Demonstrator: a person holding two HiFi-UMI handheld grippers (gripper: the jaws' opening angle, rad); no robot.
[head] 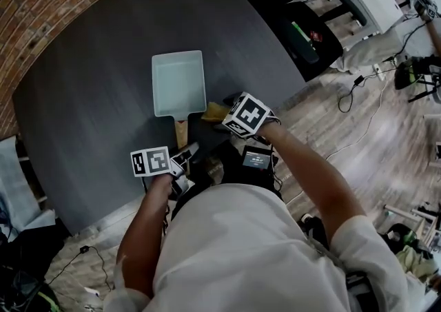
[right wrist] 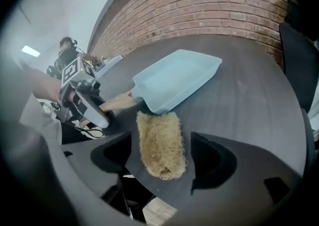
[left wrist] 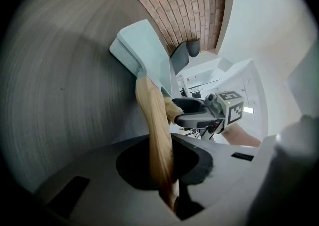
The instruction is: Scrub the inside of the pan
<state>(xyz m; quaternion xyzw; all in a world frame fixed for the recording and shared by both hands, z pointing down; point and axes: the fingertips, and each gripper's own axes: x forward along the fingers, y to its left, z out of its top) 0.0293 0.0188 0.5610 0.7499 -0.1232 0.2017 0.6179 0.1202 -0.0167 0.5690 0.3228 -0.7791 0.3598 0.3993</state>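
Note:
A pale blue rectangular pan (head: 178,83) lies on the dark table (head: 89,76), its wooden handle (head: 181,131) pointing toward me. My left gripper (head: 185,156) is shut on the end of that handle (left wrist: 157,130), near the table's front edge. A yellow scrubbing sponge (right wrist: 160,145) lies flat on the table just right of the handle, outside the pan. My right gripper (right wrist: 162,155) stands open around the sponge, with a gap between it and the jaw on each side. The pan (right wrist: 174,78) looks empty inside.
The table's front edge (right wrist: 149,197) runs right under the sponge, with wood floor below. A brick wall (head: 48,1) curves behind the table. A black chair (head: 306,38) stands at the far right, and cables (head: 358,118) trail over the floor.

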